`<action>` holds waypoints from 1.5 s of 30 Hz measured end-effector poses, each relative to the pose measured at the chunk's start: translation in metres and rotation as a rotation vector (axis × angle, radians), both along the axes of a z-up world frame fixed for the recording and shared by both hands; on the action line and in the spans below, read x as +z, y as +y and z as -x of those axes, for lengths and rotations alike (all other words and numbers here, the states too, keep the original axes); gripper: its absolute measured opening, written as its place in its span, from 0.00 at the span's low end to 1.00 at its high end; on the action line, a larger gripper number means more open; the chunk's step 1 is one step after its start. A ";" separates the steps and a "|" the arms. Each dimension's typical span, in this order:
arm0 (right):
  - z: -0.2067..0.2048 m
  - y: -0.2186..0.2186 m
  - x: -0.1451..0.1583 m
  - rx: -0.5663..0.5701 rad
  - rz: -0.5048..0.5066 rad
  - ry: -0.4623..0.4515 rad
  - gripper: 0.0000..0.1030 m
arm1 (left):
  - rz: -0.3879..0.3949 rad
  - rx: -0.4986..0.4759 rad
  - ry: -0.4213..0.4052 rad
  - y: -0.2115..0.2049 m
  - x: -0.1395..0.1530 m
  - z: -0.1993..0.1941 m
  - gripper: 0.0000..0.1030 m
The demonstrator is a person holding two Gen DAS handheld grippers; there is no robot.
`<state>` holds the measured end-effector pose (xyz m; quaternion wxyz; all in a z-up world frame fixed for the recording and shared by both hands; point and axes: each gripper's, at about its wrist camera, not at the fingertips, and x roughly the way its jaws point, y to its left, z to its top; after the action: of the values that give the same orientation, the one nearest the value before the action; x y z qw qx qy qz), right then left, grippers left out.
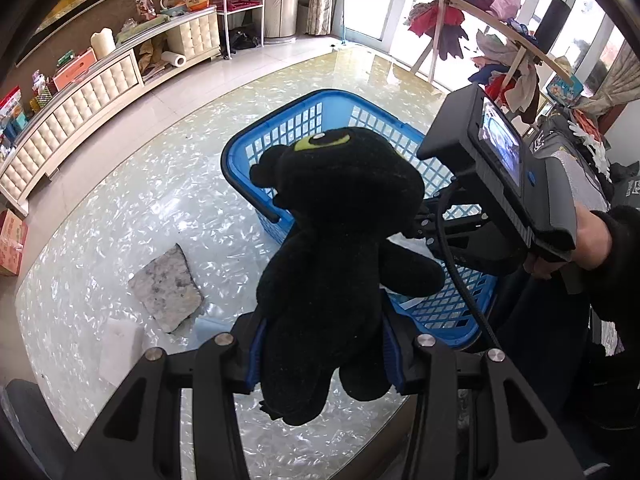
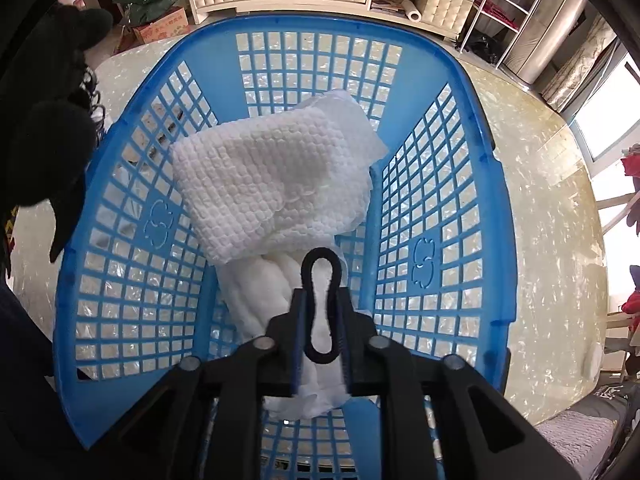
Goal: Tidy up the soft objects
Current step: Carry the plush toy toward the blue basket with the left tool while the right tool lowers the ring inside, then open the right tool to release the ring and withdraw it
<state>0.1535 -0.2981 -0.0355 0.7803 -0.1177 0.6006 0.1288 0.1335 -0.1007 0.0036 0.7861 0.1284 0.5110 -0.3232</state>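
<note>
the blue basket (image 2: pixel 404 216) is the anchor here, sitting on the shiny pearly tabletop (image 1: pixel 100 240), and it's already filling up: a white waffle-textured cloth (image 2: pixel 260 184) lies inside it against the far wall, with a softer white bundle (image 2: pixel 260 296) tucked just under that cloth's near edge.

the right gripper (image 2: pixel 322 316) is down inside the basket, pointing at its floor, with a black loop, looks like a hair tie (image 2: pixel 322 304), between its blue pads. the jaws stand slightly apart and the loop sits loose in the gap, so i'd call that a let-go, not a squeeze. reads like that piece is about delivered.

over on the left, the left gripper (image 1: pixel 320 344) is clamped round the middle of a black plush toy (image 1: pixel 332 220), holding it above the basket's near rim, not yet inside.

still out: a grey flat pad (image 1: pixel 166 288) on the tabletop beside the basket, and something white (image 1: pixel 120 344) nearer than that, hard to say what.

so my read is partway: two white pieces in, the loop going in, plush next, a couple left outside.
</note>
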 end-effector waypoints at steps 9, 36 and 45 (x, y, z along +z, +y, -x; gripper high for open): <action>0.014 0.016 0.007 0.012 0.004 -0.038 0.71 | 0.000 0.000 -0.007 -0.002 0.003 0.004 0.43; 0.067 -0.050 0.074 -0.082 -0.051 -0.224 0.98 | -0.016 -0.041 -0.078 -0.041 0.027 0.030 0.43; 0.073 -0.061 0.073 -0.103 -0.097 -0.255 0.98 | -0.039 -0.067 -0.075 -0.065 0.023 0.029 0.43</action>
<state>0.0805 -0.3596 0.0376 0.8607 -0.0643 0.4948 0.1012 0.1045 -0.1655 0.0269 0.7908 0.1728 0.4828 -0.3343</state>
